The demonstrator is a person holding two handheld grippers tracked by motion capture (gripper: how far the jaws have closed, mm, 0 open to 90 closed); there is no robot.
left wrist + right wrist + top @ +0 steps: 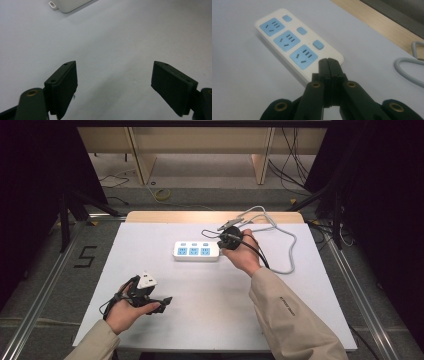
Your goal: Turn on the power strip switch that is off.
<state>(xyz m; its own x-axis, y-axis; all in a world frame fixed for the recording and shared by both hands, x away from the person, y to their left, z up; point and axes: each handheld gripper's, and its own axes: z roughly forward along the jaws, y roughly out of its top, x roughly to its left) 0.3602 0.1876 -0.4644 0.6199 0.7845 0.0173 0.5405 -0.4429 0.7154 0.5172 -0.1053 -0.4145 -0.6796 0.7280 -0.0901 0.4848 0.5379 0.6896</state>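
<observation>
A lab-like recording bay: dark curtains (30, 195) left and right, aluminium floor rails (37, 290), loose cables (295, 165) (far right), bare wooden framing (140, 160).

soft even light, slightly blurry, dark edges

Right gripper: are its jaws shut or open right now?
Shut: the right gripper has its two black jaws pressed together, nothing between them, by the power strip.

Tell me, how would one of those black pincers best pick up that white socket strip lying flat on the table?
Probably from above, across the power strip's narrow width, pads on its two long side walls. It lies flat, sockets up, so only those straight parallel sides offer opposing faces. The right gripper, at the strip's near end, is shut and would have to open; the left gripper already stands open.
</observation>
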